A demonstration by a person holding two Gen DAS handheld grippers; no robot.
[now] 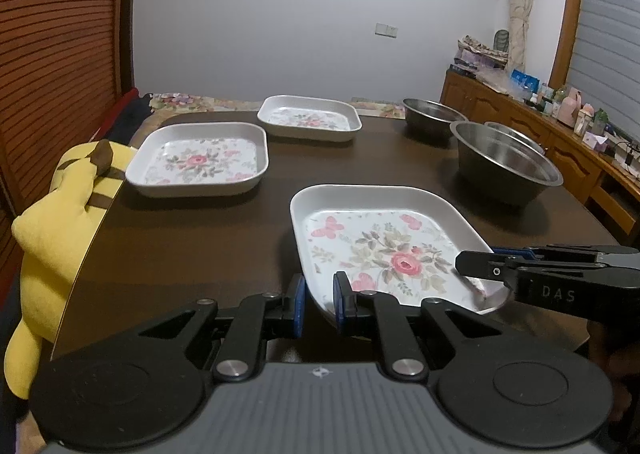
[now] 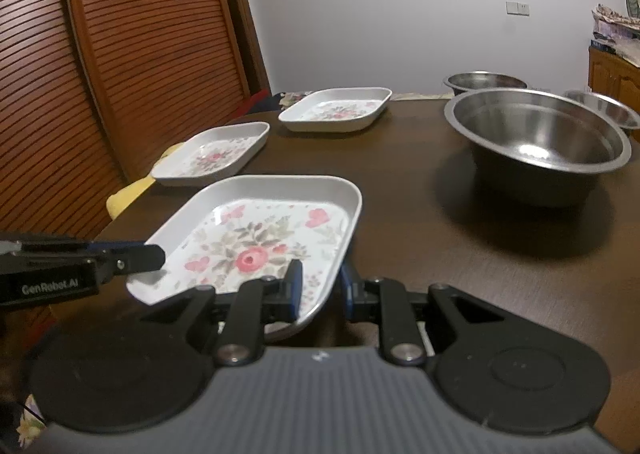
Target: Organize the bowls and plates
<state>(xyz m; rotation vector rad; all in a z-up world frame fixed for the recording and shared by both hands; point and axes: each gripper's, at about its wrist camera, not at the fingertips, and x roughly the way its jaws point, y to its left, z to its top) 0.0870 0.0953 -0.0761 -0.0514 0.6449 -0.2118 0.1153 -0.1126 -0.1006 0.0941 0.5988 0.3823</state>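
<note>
Both grippers — left gripper [image 1: 319,306], right gripper [image 2: 319,286] — clamp the floral plate's [image 1: 384,250] near rim; keep it level (pads matched) toward the other plates [image 1: 200,158].

Pale wall [image 1: 280,14], slatted wooden door [image 2: 100,54], cluttered wooden sideboard [image 1: 520,114], dark table [image 1: 200,234]

Left gripper [image 1: 319,296], right gripper [image 2: 319,286] clamped, angled down.

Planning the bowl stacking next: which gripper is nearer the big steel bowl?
Right. The right gripper grips the near floral plate on the edge toward the big steel bowl; the left gripper grips the plate's opposite edge, farther away.
</note>
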